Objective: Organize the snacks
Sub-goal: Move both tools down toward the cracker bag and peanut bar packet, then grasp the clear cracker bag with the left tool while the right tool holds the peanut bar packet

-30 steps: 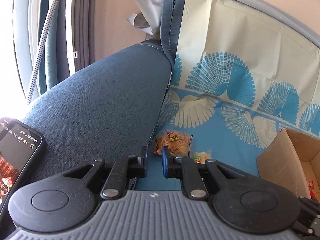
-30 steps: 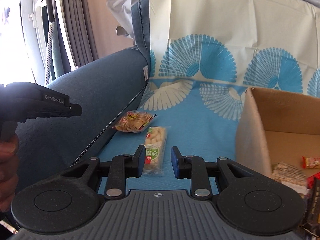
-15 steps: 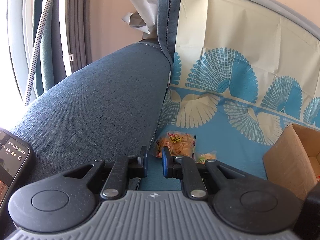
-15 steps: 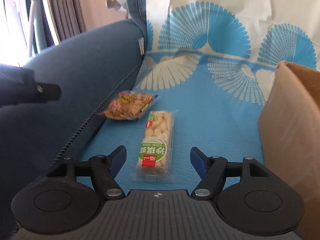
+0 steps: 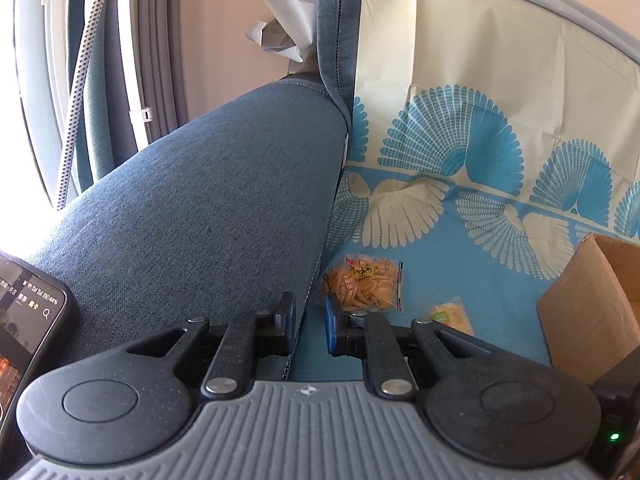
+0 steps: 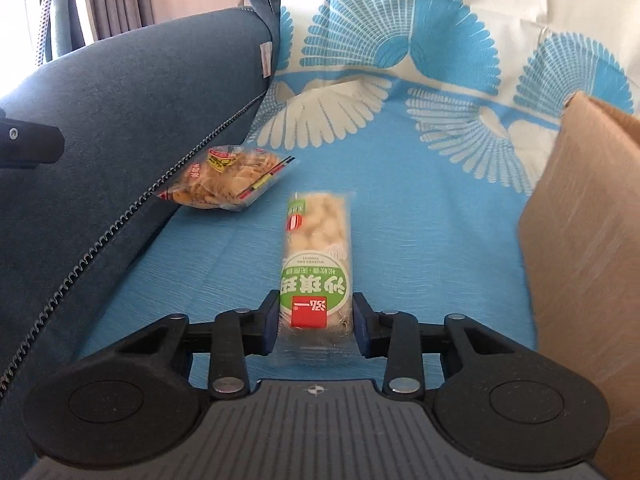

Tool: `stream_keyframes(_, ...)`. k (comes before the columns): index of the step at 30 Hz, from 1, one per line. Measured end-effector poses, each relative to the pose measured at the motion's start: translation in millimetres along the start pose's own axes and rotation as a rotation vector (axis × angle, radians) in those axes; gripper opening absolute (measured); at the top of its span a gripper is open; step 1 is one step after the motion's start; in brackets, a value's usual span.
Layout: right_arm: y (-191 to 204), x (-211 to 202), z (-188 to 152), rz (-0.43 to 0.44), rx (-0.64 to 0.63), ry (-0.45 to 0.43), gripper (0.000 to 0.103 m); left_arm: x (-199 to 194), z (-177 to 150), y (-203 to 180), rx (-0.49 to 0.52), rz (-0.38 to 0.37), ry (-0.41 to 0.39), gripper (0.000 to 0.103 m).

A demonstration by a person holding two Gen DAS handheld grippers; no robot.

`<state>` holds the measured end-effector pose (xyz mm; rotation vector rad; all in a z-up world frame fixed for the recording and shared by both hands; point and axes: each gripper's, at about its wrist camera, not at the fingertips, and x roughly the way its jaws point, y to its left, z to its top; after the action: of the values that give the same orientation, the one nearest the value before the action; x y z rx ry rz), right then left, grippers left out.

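Right gripper (image 6: pixel 315 322) is closing on the near end of the long snack pack (image 6: pixel 317 268) lying on the blue cloth (image 6: pixel 420 216); I'd squeeze gently, then lift toward the cardboard box (image 6: pixel 580 248)
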<state>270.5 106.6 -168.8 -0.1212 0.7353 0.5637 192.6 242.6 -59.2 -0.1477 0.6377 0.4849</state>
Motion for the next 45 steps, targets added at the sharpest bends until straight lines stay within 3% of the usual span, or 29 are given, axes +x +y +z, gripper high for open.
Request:
stream_keyframes(6, -13.6, -23.8, -7.6, -0.031, 0.009, 0.059, 0.038, -1.7, -4.1, -2.3, 0.034, -0.001, 0.017, 0.017)
stream_keyframes(16, -1.8, -66.0, -33.7, -0.074, -0.089, 0.114, 0.039, -5.1, -12.5, -10.7, 0.116, -0.003, 0.022, 0.027)
stream_keyframes(22, -3.7, -59.0, -32.1, -0.08, -0.054, 0.127, 0.053, 1.4, -15.7, -21.0, 0.178, -0.001, 0.028, 0.034)
stream_keyframes(27, -0.5, -43.5, -31.0, -0.074, -0.035, 0.153, 0.051, 14.8, -20.2, -38.4, 0.28, 0.008, 0.024, 0.039)
stream_keyframes(28, -0.5, -42.0, -30.3, -0.072, -0.03, 0.148, 0.041, 18.0, -21.6, -42.6, 0.304, 0.008, 0.023, 0.041)
stream_keyframes(29, -0.1, -41.4, -29.3, -0.067, -0.022, 0.14, 0.039, 21.7, -22.8, -47.5, 0.33, 0.01, 0.02, 0.044)
stream_keyframes(31, 1.3, -41.5, -27.7, -0.076, -0.013, 0.116, 0.038, 28.5, -25.8, -57.7, 0.381, 0.025, 0.005, 0.06)
stream_keyframes(35, 2.5, -41.0, -25.6, -0.135, 0.006, 0.098, 0.038, 47.1, -26.8, -74.6, 0.426, 0.033, -0.009, 0.07)
stream_keyframes(37, -2.1, -39.1, -25.0, -0.159, 0.046, 0.11, 0.038, 59.0, -25.3, -80.5, 0.419, 0.037, -0.007, 0.08)
stream_keyframes(41, -12.6, -35.5, -21.8, -0.165, 0.132, 0.145, 0.038, 87.0, -21.1, -90.7, 0.407, 0.05, 0.007, 0.09)
stream_keyframes(45, -17.1, -33.6, -20.7, -0.157, 0.164, 0.164, 0.038, 113.6, -18.0, -101.2, 0.41, 0.083, 0.004, 0.093)
